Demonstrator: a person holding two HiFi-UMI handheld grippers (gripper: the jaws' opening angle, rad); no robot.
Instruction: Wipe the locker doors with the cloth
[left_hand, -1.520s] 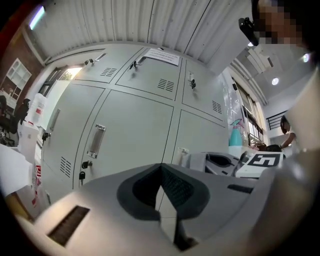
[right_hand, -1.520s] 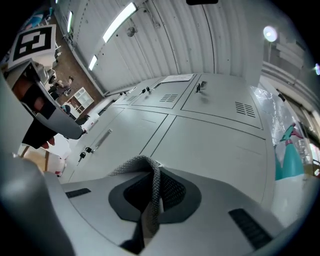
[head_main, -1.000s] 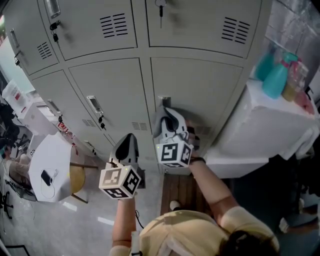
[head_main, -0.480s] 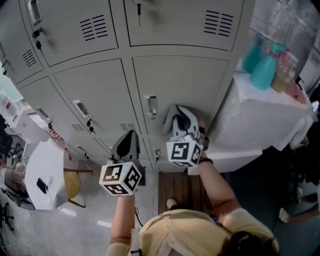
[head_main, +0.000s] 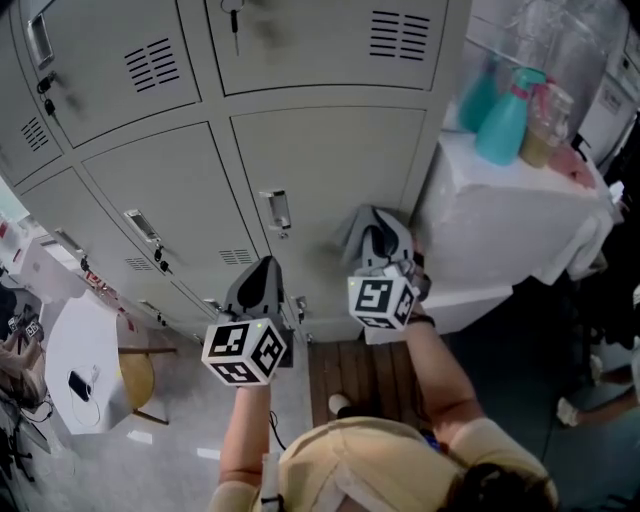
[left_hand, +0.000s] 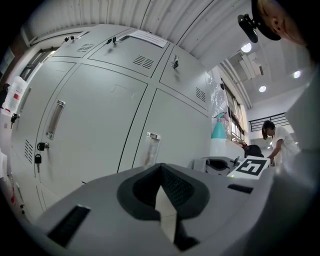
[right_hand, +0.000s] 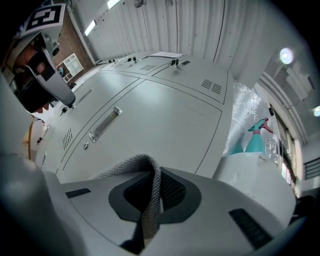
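Locker doors (head_main: 330, 170) grey, shut; cloth (right_hand: 152, 200) pinched in right gripper (right_hand: 156, 186); floor (head_main: 175, 440) pale

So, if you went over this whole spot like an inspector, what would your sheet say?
Surface: pale grey locker doors, all shut, keys hanging in some locks.
Job's things: grey cloth, held at the door next to the draped table; contact cannot be confirmed.
Clutter: teal spray bottle and other bottles on a white-draped table.
Grippers: right gripper shut on the cloth; left gripper jaws together, empty, back from the doors.
Cables: what looks like one thin dark cord by the left forearm.
Surroundings: round white table, wooden boards on the floor, another person farther off.
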